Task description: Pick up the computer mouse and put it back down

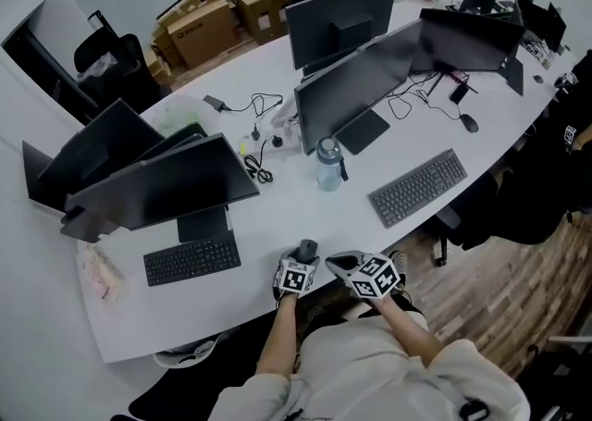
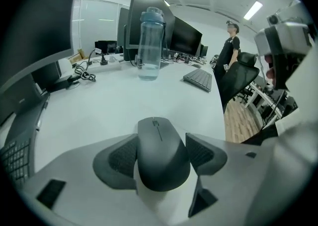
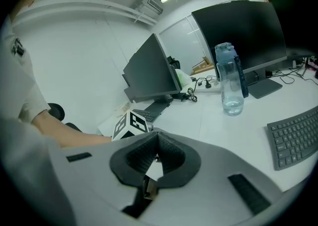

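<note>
A dark grey computer mouse (image 2: 160, 145) sits between the jaws of my left gripper (image 2: 161, 154), and both ribbed pads lie against its sides. In the head view the mouse (image 1: 306, 248) is at the white desk's (image 1: 277, 216) near edge, low over the surface, with the left gripper (image 1: 302, 260) behind it. Whether the mouse rests on the desk I cannot tell. My right gripper (image 3: 156, 146) is shut with nothing between its pads. It hangs just right of the left one, at the desk edge (image 1: 340, 264).
A clear water bottle (image 1: 329, 165) stands beyond the mouse. A black keyboard (image 1: 192, 258) lies to the left and a grey one (image 1: 418, 187) to the right. Several monitors (image 1: 356, 86) line the desk. A person (image 2: 230, 46) stands by a chair at the far right.
</note>
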Demonstrator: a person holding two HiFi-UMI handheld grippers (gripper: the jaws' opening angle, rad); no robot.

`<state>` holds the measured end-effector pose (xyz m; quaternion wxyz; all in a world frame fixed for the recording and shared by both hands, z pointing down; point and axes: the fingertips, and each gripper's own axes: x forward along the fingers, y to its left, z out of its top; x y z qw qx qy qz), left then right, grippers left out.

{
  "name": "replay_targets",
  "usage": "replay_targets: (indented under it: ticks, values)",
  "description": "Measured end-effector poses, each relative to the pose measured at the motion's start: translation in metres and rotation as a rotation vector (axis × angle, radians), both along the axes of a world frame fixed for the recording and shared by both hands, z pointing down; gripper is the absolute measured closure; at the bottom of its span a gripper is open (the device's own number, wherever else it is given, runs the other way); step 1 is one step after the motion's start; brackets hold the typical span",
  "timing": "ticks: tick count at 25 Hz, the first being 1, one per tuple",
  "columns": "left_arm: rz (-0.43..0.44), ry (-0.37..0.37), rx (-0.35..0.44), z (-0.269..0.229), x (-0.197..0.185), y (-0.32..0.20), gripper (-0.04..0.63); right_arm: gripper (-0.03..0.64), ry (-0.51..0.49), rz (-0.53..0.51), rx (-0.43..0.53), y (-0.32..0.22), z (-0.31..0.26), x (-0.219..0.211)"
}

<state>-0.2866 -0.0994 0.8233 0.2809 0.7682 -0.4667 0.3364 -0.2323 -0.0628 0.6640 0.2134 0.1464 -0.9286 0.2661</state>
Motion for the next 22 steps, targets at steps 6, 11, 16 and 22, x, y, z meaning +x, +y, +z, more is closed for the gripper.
replay_targets:
  ticks: [6, 11, 16, 22]
  values:
    - [-0.009, 0.022, 0.036, 0.005, 0.002, -0.007, 0.29, 0.611, 0.006, 0.013, -0.002, 0.002, 0.0, 0.003]
    - [-0.041, 0.007, 0.041, 0.0, 0.007, -0.006, 0.284, 0.611, 0.035, -0.011, 0.061, 0.01, 0.001, -0.002]
    - [-0.036, 0.002, 0.079, 0.0, 0.007, -0.007, 0.282, 0.611, 0.03, 0.007, 0.074, 0.017, 0.0, 0.001]
    - [-0.057, 0.027, 0.112, -0.011, 0.003, -0.011, 0.272, 0.611, 0.05, 0.091, 0.064, 0.02, 0.01, 0.026]
